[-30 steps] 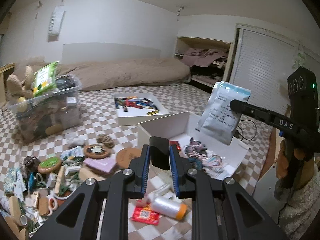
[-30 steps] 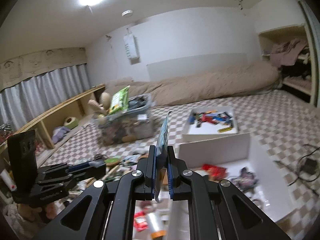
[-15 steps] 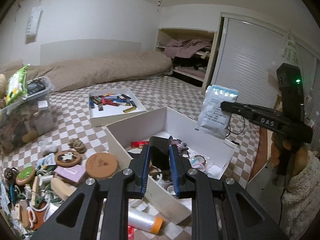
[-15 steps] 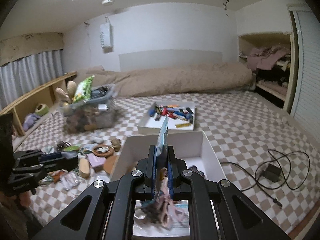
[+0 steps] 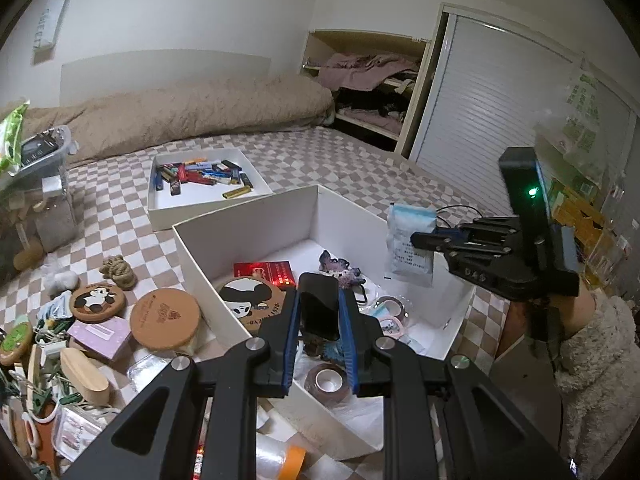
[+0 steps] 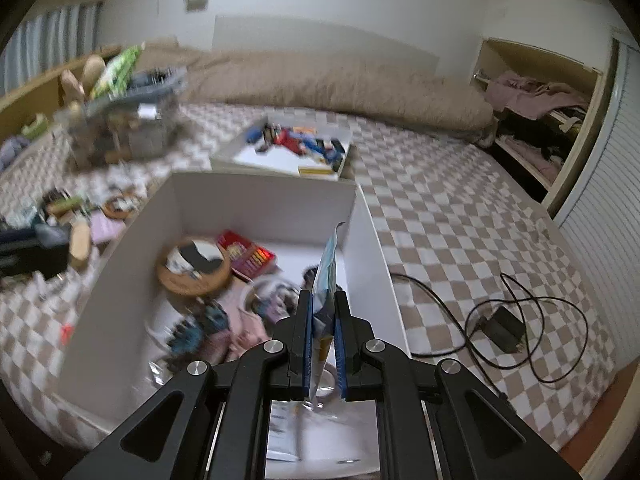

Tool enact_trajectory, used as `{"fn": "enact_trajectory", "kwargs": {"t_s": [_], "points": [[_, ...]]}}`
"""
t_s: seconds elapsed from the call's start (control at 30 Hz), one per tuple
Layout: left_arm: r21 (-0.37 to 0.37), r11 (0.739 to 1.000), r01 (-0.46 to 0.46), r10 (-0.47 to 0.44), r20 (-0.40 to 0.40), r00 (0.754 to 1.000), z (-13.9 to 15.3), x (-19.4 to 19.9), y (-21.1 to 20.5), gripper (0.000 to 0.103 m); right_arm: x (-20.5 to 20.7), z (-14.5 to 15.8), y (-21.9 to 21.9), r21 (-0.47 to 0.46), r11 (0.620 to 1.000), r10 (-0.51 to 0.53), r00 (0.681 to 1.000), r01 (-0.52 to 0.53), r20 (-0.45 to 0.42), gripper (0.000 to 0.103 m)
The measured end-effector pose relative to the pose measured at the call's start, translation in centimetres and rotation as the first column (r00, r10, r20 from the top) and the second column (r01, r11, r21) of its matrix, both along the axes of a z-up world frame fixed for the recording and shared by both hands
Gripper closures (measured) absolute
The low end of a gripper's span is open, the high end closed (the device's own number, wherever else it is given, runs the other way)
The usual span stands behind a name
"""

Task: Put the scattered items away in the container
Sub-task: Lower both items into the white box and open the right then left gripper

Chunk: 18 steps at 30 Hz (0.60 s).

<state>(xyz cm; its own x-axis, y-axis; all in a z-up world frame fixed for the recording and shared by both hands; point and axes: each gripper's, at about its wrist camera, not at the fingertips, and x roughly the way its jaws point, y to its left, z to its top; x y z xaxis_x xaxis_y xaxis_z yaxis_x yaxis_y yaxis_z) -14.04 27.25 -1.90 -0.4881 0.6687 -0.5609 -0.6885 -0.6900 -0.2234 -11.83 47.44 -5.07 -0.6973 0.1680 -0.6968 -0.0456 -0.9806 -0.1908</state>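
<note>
White box (image 5: 248, 236) directly below both hand-held grippers. Right hand-held gripper (image 6: 323, 322) clamped on a packet (image 5: 410, 246), long axis upright, hanging over the box's right half. Left hand-held gripper (image 5: 319, 320) clamped on a dark object (image 5: 319, 306), over the box's near left edge.

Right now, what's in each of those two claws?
Left gripper: shut on a black object.
Right gripper: shut on a white packet.

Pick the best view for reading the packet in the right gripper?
Left wrist view: the white packet shows its printed face, pinched by the right gripper over the white box. Right wrist view shows the packet edge-on only.
</note>
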Motion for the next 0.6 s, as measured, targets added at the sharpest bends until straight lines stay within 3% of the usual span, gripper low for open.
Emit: {"fn": "enact_trajectory", "kwargs": {"t_s": [0.3, 0.43, 0.6], "points": [[-0.004, 1.000, 0.009, -0.009, 0.025, 1.000, -0.6, -1.5, 1.6, 0.083, -0.9, -3.0, -1.6, 0.210, 0.977, 0.016, 0.990, -0.046, 0.142, 0.092], [-0.012, 1.000, 0.007, -0.007, 0.033, 0.999, -0.7, -2.6, 2.5, 0.083, -0.6, -3.4, -2.3, 0.152, 0.985, 0.054, 0.984, -0.080, 0.168, 0.092], [-0.029, 1.000, 0.006, -0.005, 0.048, 0.999, -1.2, -3.9, 3.2, 0.083, 0.6, -2.2, -2.8, 0.061, 0.993, 0.095, 0.989, -0.102, 0.115, 0.092]]}}
